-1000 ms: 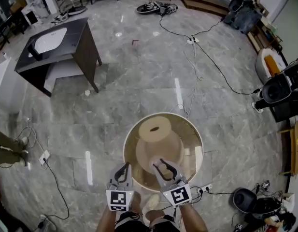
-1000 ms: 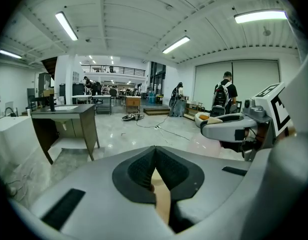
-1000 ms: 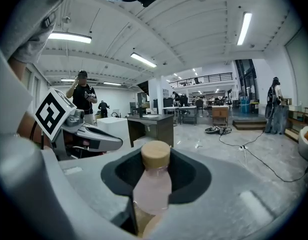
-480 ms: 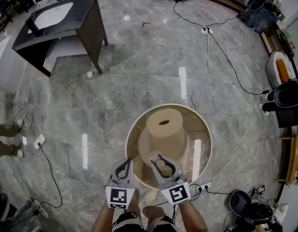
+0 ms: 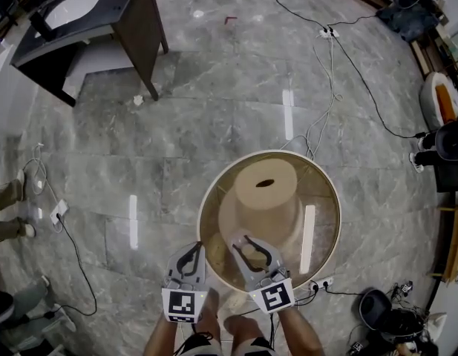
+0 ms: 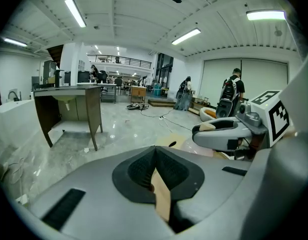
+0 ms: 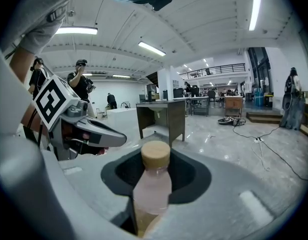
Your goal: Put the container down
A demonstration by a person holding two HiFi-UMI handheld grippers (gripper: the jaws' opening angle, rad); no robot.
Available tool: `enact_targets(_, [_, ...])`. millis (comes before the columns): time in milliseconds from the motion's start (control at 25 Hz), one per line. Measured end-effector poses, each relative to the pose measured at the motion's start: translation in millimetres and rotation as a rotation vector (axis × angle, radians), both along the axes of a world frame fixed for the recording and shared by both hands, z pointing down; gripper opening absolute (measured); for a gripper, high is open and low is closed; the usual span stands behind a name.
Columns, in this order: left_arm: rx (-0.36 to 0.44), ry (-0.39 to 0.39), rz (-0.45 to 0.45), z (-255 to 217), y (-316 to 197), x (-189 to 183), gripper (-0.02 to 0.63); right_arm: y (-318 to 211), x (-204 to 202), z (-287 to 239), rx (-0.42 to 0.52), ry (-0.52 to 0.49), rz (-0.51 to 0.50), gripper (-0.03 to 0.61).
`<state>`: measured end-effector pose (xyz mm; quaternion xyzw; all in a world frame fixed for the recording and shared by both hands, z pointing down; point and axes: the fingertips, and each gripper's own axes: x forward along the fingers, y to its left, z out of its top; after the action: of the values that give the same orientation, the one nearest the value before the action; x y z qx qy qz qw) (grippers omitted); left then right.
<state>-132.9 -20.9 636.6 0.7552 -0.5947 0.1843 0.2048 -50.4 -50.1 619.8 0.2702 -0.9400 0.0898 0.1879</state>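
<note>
Bright ceiling strip lights leave white glare streaks on the glossy floor; fisheye edges bend and darken.

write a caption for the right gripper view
Right gripper shut on a pale bottle with a tan cap, left gripper alongside.

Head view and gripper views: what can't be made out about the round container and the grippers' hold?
Head view: near rim of the large round beige container covered by the left gripper and right gripper.
Left gripper view: thin beige edge between shut jaws, cut off by gripper body.
Right gripper view: tan-capped pale bottle, base hidden by gripper body.
</note>
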Motion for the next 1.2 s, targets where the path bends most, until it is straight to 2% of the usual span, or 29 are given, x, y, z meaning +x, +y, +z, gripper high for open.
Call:
enact_targets(200, [-0.02,0.033,-0.031,28.4,-2.0,-4.3,0.017,-0.1,-2.8,33.8,-0.012,0.002,0.005,0.13])
enact_targets(320, [-0.025,0.018,-0.019,51.0,-3.9,-9.0,0.017,-2.6,-7.1,55.6,-0.023,0.006,0.005,0.13])
enact_targets(600, [-0.074,0.085,-0.085,89.7,-8.2,-9.2,0.017,-2.9,-9.9,100.1,-0.036,0.023,-0.013,0.13])
enact_targets(1200, [-0.105,0.106,-0.088,144.8,-4.7,-10.8,0.017,0.0,-16.3,163.8,-0.054,0.039,-0.024,0.13])
